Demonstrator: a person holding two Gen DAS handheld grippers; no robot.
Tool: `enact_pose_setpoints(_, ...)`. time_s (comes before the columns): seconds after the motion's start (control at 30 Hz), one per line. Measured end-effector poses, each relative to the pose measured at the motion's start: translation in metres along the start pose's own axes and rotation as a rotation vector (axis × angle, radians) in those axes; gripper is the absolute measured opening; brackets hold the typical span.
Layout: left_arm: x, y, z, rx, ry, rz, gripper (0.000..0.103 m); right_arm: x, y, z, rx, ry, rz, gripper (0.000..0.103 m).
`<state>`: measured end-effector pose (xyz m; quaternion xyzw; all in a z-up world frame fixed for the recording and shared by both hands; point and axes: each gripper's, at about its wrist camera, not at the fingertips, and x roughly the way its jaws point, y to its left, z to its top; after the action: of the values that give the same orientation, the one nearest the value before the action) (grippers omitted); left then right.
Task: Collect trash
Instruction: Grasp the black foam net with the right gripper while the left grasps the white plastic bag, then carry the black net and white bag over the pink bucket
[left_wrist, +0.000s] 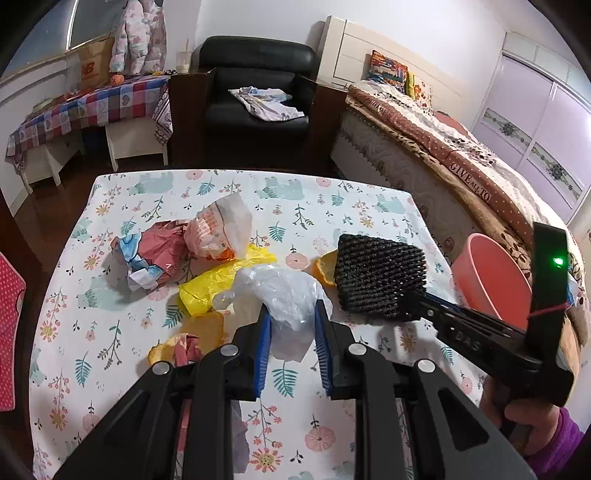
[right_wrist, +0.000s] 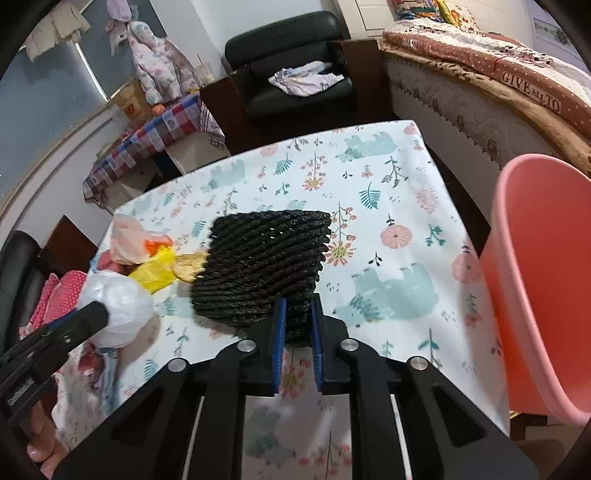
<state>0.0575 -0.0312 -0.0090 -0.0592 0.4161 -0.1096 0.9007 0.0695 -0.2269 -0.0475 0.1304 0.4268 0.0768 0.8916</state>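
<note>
Black ridged foam netting (right_wrist: 264, 271) pinched at its near corner by the right gripper (right_wrist: 297, 325), blue pads tight on it, over the floral tablecloth (right_wrist: 388, 206). Pink bin (right_wrist: 535, 280) just beyond the table's right edge. Left gripper (left_wrist: 293, 325) clenched on a crumpled clear plastic bag (left_wrist: 280, 295). On the cloth behind it: yellow bag (left_wrist: 221, 277), white-orange wrapper (left_wrist: 221, 229), red paper wad (left_wrist: 155, 254), orange peel (left_wrist: 325, 269) touching the netting.

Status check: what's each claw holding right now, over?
Left gripper shut on clear plastic bag. Right gripper shut on black foam net. Pink bin alongside, unobstructed.
</note>
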Motion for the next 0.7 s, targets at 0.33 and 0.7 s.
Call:
enact_pose_setpoints(0.33, -0.014, -0.022, -0.002, 0.035, -0.025, -0.016, 0.021, -0.061, -0.001, -0.009, -0.021, -0.114, -0.018, 0.011)
enact_pose_setpoints(0.7, -0.02, -0.06, 0.002, 0.084, -0.035, -0.009, 0.021, -0.1, -0.029, -0.015, 0.024, -0.188, -0.054, 0.011)
